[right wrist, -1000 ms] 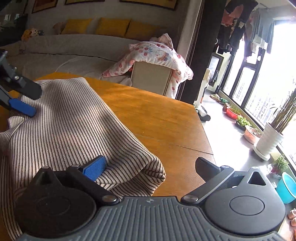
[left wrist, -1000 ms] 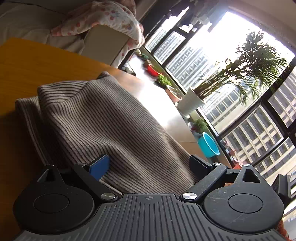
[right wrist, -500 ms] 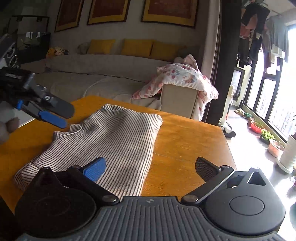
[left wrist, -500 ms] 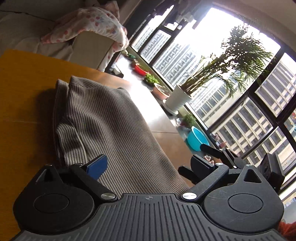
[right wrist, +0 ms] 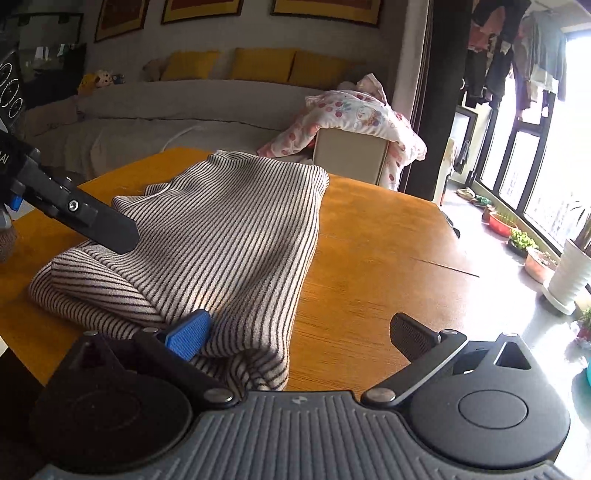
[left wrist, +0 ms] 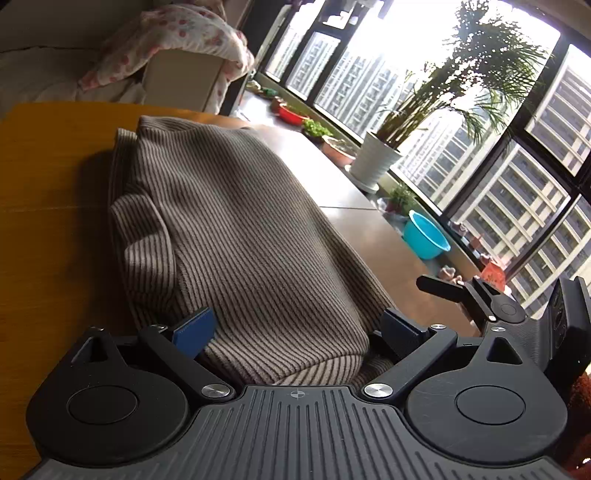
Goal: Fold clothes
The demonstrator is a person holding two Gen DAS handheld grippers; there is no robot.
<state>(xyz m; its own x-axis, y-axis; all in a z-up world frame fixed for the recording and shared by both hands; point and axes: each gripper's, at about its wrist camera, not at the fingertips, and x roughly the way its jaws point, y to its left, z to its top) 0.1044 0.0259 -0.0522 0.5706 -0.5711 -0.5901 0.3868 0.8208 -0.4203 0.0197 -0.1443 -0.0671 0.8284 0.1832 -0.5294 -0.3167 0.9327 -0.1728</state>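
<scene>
Fingers of the left gripper and right gripper stand spread wide, gripping nothing, at the near edge of the orange wooden table. Beyond them, the brown-and-cream striped knit sweater lies doubled over; I judge one fold done, more remaining.

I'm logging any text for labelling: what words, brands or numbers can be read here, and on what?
"AI": white letters, cut off by the picture's edge, on the left gripper body in the right wrist view.
Framed pictures on the wall: no readable text.
Striped sweater, wooden table: none.
</scene>
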